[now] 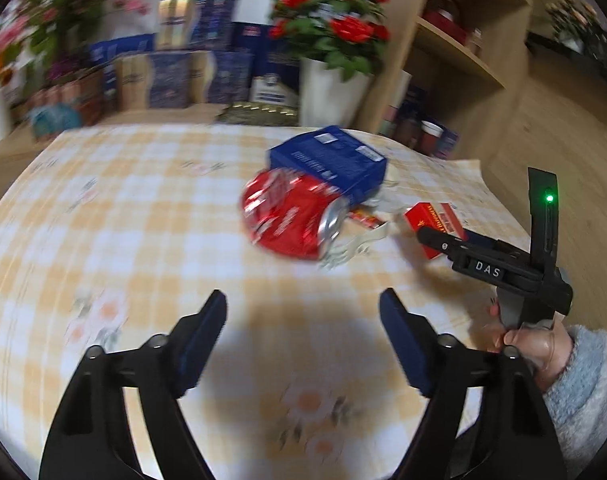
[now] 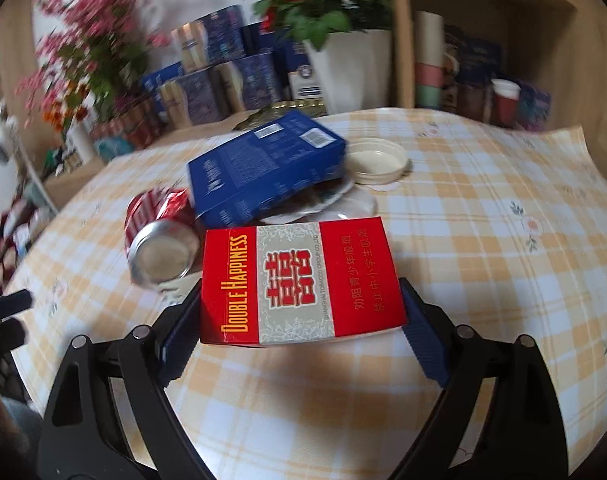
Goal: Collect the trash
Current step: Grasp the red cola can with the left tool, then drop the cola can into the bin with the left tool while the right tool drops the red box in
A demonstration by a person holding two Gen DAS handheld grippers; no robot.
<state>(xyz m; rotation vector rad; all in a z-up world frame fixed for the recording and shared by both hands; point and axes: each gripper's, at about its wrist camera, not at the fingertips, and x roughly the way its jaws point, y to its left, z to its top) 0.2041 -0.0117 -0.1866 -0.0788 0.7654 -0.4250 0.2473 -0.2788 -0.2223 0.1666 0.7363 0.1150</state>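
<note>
Straddling one red pack (image 2: 299,280), my right gripper (image 2: 303,324) pads touch its sides; my left gripper (image 1: 303,336) gapes empty below one can (image 1: 291,220), one blue box (image 1: 327,160).

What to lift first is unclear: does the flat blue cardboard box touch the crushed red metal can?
Touching. The right wrist view shows the blue box tilted, its low corner resting on the can.

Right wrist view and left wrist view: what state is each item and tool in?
Red cigarette pack: lying flat between right tool pads.
Red soda can: crushed, on its side.
Blue cardboard box: tilted, propped on litter.
White plastic lid: upturned.
Left tool: open, empty.
</note>
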